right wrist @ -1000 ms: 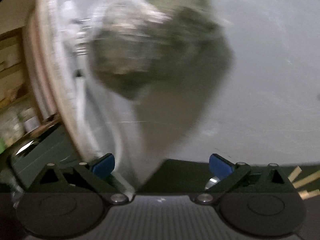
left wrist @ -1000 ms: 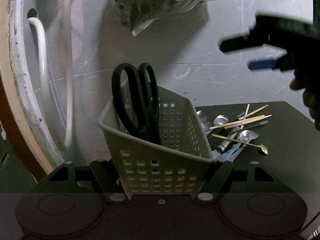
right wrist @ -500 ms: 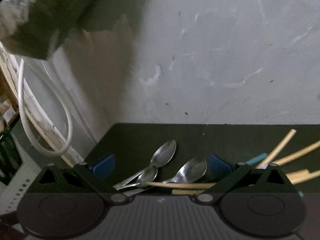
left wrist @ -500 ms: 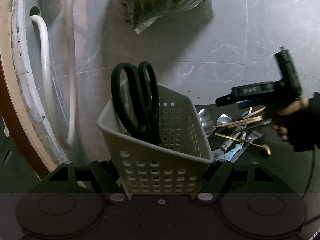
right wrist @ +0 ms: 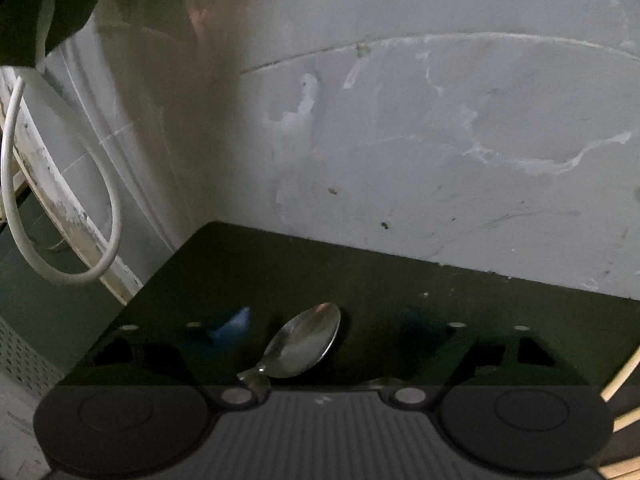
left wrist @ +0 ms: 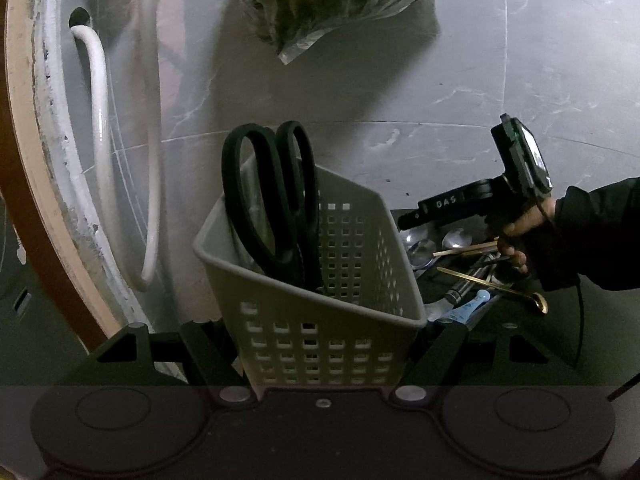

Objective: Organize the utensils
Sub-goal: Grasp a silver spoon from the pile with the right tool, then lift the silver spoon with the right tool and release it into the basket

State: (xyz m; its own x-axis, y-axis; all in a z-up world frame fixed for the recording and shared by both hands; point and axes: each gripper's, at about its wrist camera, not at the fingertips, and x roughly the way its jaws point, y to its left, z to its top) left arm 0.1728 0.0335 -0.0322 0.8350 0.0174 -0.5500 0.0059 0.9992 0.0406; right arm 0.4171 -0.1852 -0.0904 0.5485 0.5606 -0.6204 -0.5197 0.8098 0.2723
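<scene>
The left gripper (left wrist: 324, 344) is clamped on the basket (left wrist: 320, 304), which holds black scissors (left wrist: 276, 200) handles-up. The right gripper (right wrist: 320, 328) hangs over the dark table (right wrist: 400, 280), its jaws closing. A spoon (right wrist: 304, 342) lies between them, untouched, slightly toward 9 o'clock of centre. Its bowl points to 1 o'clock; the handle runs toward 7 o'clock under the gripper body.

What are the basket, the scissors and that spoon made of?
Basket: looks like moulded matte plastic, pale grey, with a grid of square holes. Scissors: handles look like black plastic, dull; blades hidden inside. Spoon: likely polished steel, its silvery bowl catching light.
</scene>
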